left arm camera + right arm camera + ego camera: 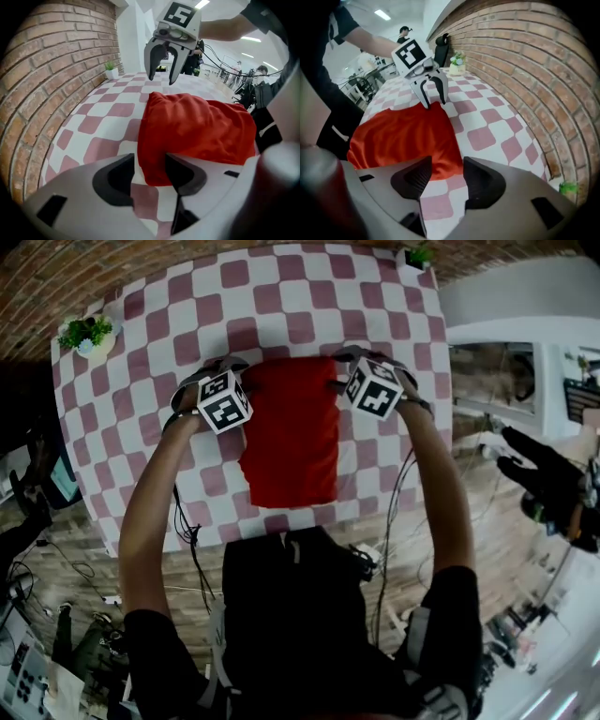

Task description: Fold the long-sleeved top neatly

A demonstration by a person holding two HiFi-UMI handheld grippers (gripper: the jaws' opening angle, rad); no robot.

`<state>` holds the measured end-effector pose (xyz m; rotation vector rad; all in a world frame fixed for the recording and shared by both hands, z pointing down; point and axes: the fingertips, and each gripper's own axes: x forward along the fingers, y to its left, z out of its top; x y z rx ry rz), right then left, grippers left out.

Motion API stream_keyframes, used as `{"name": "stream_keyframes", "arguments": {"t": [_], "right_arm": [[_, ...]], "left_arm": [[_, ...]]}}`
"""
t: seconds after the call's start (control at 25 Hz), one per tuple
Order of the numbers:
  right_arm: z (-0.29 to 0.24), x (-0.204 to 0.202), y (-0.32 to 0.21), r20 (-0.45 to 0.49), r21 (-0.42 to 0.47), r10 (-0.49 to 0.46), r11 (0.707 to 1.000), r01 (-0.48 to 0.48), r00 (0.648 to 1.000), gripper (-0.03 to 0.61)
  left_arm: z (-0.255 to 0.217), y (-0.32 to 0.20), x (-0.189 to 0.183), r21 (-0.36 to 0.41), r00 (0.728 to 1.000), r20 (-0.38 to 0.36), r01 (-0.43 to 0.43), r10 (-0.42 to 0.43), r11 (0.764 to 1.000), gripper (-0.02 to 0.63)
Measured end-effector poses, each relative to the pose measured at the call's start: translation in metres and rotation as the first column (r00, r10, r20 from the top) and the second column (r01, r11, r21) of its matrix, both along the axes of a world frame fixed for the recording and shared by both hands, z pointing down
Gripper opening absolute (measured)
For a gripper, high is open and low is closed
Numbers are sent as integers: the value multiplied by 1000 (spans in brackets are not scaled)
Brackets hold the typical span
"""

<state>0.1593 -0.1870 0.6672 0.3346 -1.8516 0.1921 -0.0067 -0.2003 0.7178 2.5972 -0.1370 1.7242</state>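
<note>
- Jaws of left gripper and right gripper are spread, gripping nothing, at the red long-sleeved top's corners.
- Cloth could be snagged there, and the fold undone at the desk's middle.

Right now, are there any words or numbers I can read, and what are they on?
No words or numbers can be read anywhere.
The cube on the left gripper and the cube on the right gripper show black-and-white square patterns, not letters.
The red top and checked tablecloth bear no print.
</note>
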Motion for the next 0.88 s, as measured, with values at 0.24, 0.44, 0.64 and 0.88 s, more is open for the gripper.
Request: {"name": "stream_keyframes", "arguments": {"t": [0.24, 0.44, 0.64, 0.88], "right_arm": [[37, 8, -17, -96, -112, -84, 991, 73, 992, 201], [58, 8, -15, -89, -217, -69, 975, 49, 994, 201], [63, 3, -10, -77, -267, -65, 963, 42, 995, 183], [61, -2, -2, -25, -283, -54, 958, 45, 998, 74]], "left_arm": [[11, -1, 1, -91, 1000, -5, 2, -3, 996, 187], [13, -5, 5, -105, 1000, -22, 3, -5, 995, 198], [16, -1, 4, -144, 999, -34, -6, 2, 990, 196], [18, 4, 5, -232, 996, -55, 50, -65, 971, 159]]}}
